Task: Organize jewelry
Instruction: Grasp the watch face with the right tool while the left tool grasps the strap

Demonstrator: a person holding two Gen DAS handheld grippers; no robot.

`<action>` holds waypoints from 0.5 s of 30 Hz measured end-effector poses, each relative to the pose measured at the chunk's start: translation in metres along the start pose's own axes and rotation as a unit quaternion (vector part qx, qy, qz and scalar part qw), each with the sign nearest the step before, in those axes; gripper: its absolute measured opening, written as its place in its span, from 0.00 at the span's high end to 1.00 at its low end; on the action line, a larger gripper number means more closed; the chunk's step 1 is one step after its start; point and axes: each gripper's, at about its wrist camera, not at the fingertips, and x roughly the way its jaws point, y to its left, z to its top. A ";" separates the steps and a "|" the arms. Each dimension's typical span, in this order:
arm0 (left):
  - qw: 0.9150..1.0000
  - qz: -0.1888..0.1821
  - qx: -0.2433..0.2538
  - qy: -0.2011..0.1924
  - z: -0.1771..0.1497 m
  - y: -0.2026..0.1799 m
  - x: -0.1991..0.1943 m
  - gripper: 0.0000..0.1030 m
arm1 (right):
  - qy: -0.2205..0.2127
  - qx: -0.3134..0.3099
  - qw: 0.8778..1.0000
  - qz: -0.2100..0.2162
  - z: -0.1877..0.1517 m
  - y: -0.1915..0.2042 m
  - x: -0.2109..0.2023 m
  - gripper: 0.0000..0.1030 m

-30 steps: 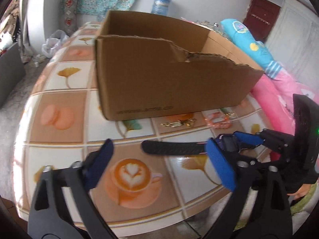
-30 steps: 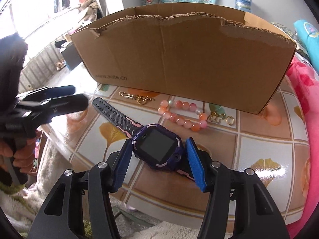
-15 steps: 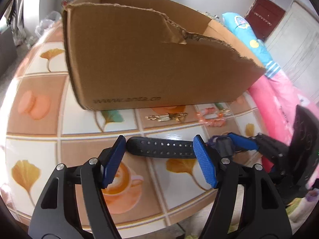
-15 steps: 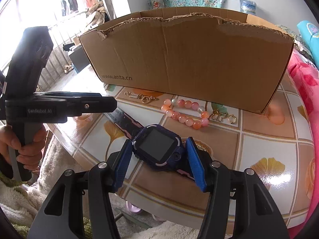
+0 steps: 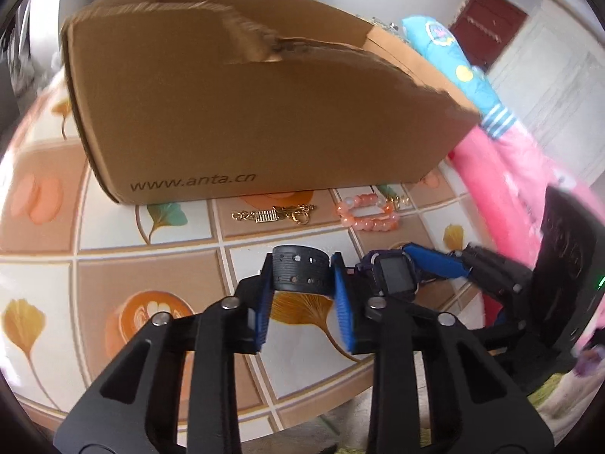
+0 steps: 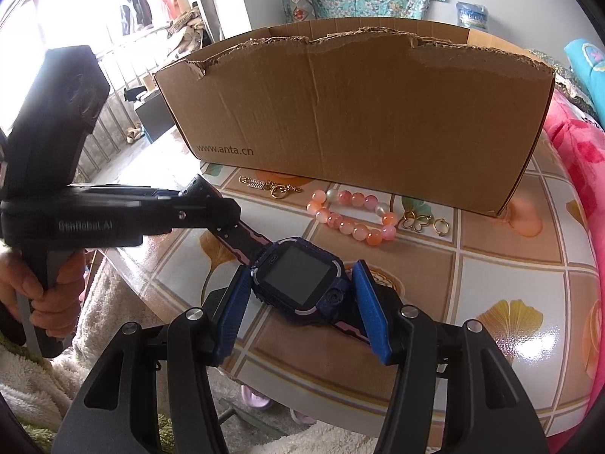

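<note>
A dark purple smartwatch [image 6: 298,276] lies near the tiled table's front edge. My right gripper [image 6: 302,283] is shut on its case, one blue pad on each side. In the left wrist view my left gripper [image 5: 300,272] has the black strap [image 5: 298,270] between its pads. Its jaws are closing, and the strap bulges upward under their pressure. The watch case [image 5: 393,274] and the right gripper [image 5: 419,261] sit just right of it. From the right wrist view the left gripper [image 6: 223,208] comes in from the left over the strap.
A torn cardboard box [image 6: 359,113] stands open-topped behind the watch. In front of it lie a gold chain [image 6: 270,185], a pink bead bracelet [image 6: 372,236] and small gold rings [image 6: 419,221]. Pink bedding [image 5: 503,174] borders the table [image 6: 491,265] on the right.
The left gripper has moved in toward the watch and narrowed from wide open onto the strap, which now bows up between its pads. The right gripper has kept still on the case.
</note>
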 end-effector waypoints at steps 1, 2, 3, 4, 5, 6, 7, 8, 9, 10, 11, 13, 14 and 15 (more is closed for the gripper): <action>1.000 0.014 0.014 0.001 -0.001 -0.005 0.000 0.75 | -0.001 0.010 1.000 0.005 0.000 -0.002 -0.003 0.47; 0.999 0.026 0.025 0.004 -0.002 -0.009 0.002 0.77 | -0.005 0.022 1.000 0.009 0.000 -0.005 -0.007 0.47; 0.999 0.033 0.030 0.006 -0.004 -0.011 0.002 0.77 | -0.009 0.033 0.999 0.012 0.000 -0.008 -0.012 0.47; 0.999 0.039 0.033 0.008 -0.005 -0.012 0.003 0.78 | -0.017 0.046 0.999 0.010 -0.001 -0.012 -0.021 0.47; 0.998 0.042 0.035 0.008 -0.007 -0.013 0.004 0.78 | -0.023 0.056 0.998 0.004 -0.002 -0.016 -0.028 0.47; 0.998 0.044 0.038 0.005 -0.008 -0.014 0.003 0.78 | -0.027 0.068 0.997 -0.002 -0.004 -0.020 -0.034 0.47; 0.998 0.046 0.041 0.004 -0.009 -0.014 0.002 0.78 | -0.030 0.081 0.996 -0.009 -0.006 -0.026 -0.042 0.47; 0.998 0.047 0.043 0.003 -0.010 -0.014 0.001 0.78 | -0.033 0.097 0.995 -0.018 -0.009 -0.032 -0.049 0.47; 0.998 0.047 0.045 0.002 -0.011 -0.013 0.001 0.78 | -0.033 0.108 0.993 -0.025 -0.012 -0.037 -0.053 0.47; 0.998 0.047 0.045 0.001 -0.011 -0.013 0.000 0.78 | -0.032 0.120 0.992 -0.033 -0.015 -0.042 -0.055 0.47; 0.998 0.046 0.046 0.000 -0.011 -0.012 0.000 0.78 | -0.029 0.133 0.990 -0.037 -0.017 -0.047 -0.056 0.47; 0.998 0.046 0.047 -0.002 -0.012 -0.012 0.000 0.78 | -0.014 0.167 0.985 -0.042 -0.021 -0.061 -0.052 0.47; 0.998 0.046 0.047 -0.003 -0.012 -0.012 -0.001 0.78 | -0.006 0.184 0.982 -0.043 -0.023 -0.066 -0.047 0.48; 0.998 0.046 0.047 -0.003 -0.012 -0.012 0.000 0.78 | -0.001 0.195 0.980 -0.041 -0.024 -0.069 -0.045 0.51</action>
